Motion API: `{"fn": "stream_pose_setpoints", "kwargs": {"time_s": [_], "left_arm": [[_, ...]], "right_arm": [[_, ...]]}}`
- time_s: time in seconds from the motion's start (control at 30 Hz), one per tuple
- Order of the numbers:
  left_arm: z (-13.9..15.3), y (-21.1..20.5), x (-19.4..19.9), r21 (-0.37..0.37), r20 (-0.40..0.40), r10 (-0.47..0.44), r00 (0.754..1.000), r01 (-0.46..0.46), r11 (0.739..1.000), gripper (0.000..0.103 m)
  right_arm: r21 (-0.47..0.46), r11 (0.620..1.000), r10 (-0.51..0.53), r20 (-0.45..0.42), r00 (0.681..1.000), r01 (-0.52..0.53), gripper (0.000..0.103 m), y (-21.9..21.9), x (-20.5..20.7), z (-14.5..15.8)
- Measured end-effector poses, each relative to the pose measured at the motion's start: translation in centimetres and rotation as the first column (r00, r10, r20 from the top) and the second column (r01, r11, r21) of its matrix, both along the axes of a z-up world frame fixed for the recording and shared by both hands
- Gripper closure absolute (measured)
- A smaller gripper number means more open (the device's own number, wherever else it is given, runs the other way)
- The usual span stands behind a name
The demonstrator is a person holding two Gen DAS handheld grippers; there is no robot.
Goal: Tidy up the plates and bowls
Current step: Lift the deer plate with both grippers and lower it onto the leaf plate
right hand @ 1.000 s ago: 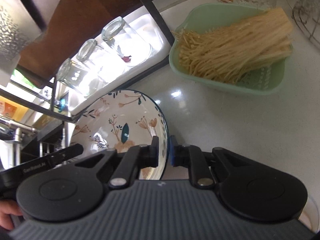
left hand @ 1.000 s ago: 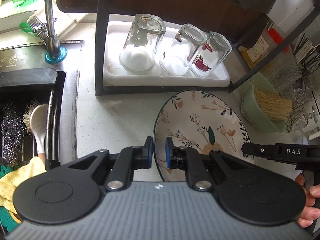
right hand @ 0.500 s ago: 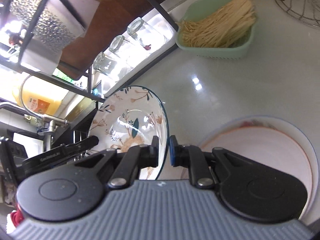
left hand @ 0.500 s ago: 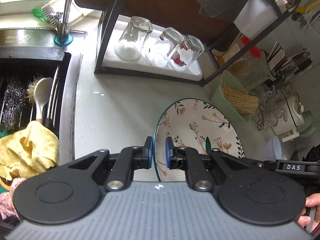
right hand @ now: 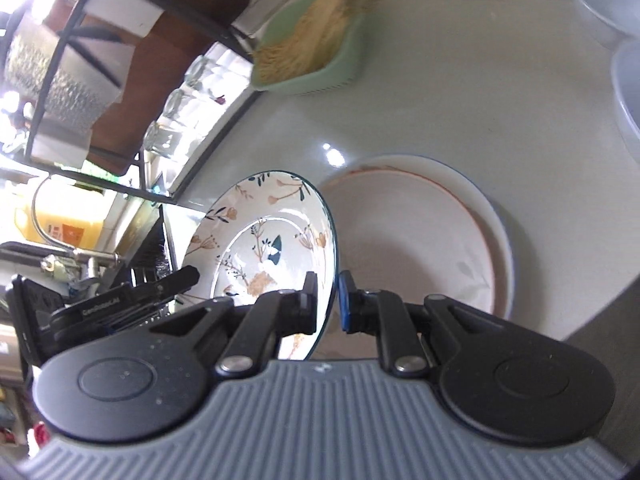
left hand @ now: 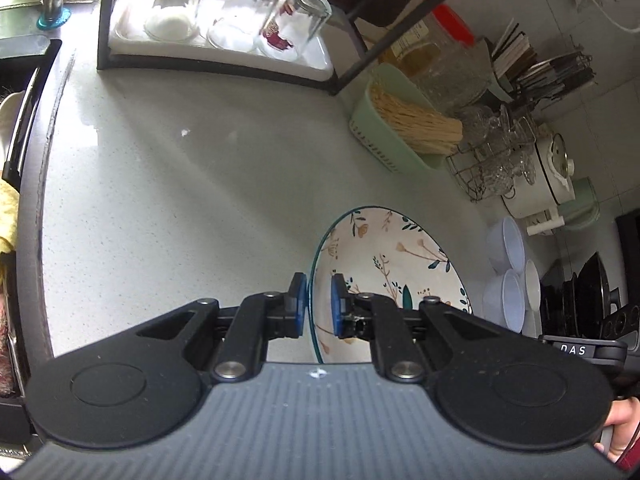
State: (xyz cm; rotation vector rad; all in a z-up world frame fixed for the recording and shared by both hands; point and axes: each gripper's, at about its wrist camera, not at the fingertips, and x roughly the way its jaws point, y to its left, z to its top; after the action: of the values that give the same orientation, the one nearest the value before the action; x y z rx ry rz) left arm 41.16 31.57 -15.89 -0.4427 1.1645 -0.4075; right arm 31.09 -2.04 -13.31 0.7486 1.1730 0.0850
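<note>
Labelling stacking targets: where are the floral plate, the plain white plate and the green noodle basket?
floral plate (right hand: 276, 236), right wrist view, patterned centre.
plain white plate (right hand: 412, 240), right wrist view, inner surface.
green noodle basket (left hand: 384, 144), left wrist view, side wall.

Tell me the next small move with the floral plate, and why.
Probably carry the floral plate a little further right and lower it onto the plate stack. Both claws, left and right, pinch its rim, and the stack lies just beside it.

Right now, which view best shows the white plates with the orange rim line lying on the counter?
The right wrist view: the white plates with the orange rim line lie stacked beside the held floral plate. The left wrist view does not show them.
</note>
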Motion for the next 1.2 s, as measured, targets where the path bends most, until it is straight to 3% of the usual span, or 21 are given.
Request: {"fn": "stream_pose_setpoints", "kwargs": {"time_s": [0.37,0.67,1.2], "left_arm": [[-1.1,-4.8,-2.9,0.074,-0.045,0.034,0.998,-0.031,0.997,0.088],[-1.5,-6.1,-3.7,0.110,-0.059,0.064,0.996,-0.058,0.992,0.088],[-1.5,-8.0,-4.2,0.189,-0.055,0.091,0.994,-0.080,0.979,0.085]], "right_arm": [[-0.019,0.994,0.108,0.010,0.994,-0.107,0.089,-3.9,-1.3,-1.9],[-0.118,0.974,0.196,0.022,0.980,-0.192,0.089,-3.5,-0.6,-2.8],[-0.233,0.944,0.251,0.051,0.967,-0.233,0.090,-2.6,-0.2,-3.1]]}}
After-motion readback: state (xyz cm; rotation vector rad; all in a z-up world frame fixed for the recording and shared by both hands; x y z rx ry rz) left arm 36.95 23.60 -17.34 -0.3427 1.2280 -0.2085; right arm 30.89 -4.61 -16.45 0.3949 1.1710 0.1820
